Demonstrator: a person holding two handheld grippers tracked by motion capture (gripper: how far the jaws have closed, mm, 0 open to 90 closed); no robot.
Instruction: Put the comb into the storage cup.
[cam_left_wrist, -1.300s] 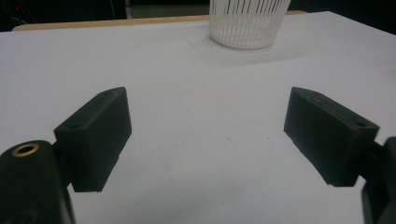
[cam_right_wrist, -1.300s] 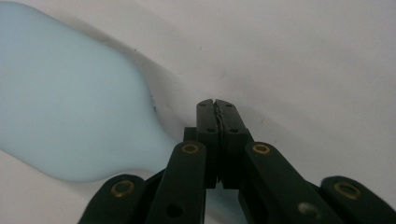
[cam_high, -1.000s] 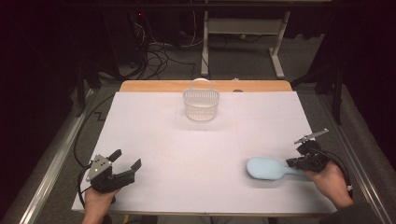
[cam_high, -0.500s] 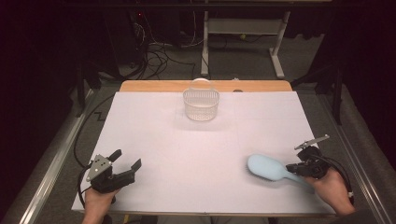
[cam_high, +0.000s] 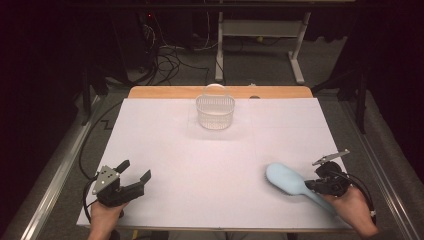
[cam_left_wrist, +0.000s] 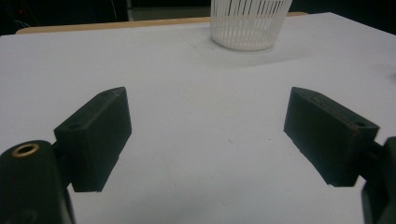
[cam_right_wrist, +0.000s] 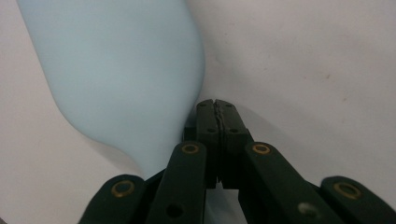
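High view: the right gripper (cam_high: 314, 184) sits low at the right side of the white table (cam_high: 220, 165), held in the person's right hand (cam_high: 350, 207). Its jaw tips are hard to make out against the handle of the light blue brush (cam_high: 287, 181), so how it grips cannot be read here. The brush lies flat on the table, its broad head pointing away from the right gripper toward the table's middle, its handle running back under the gripper and partly hidden by it. The left gripper (cam_high: 135, 178) is well apart from the brush, at the table's near left corner, jaws spread wide with nothing between them. A white slatted basket (cam_high: 215, 111) stands far ahead of both grippers, near the far edge.

Left gripper view: the left gripper (cam_left_wrist: 208, 135) has its two black jaws wide apart, bare table showing between them. The basket (cam_left_wrist: 247, 23) stands ahead, slightly to the right, its top cut off by the frame.

Right gripper view: the right gripper (cam_right_wrist: 217, 109) has its jaws pressed together, tips meeting. The brush (cam_right_wrist: 116, 70) lies just left of them, touching their side; its handle passes beneath the linkage and is hidden there, so whether anything is pinched cannot be told.
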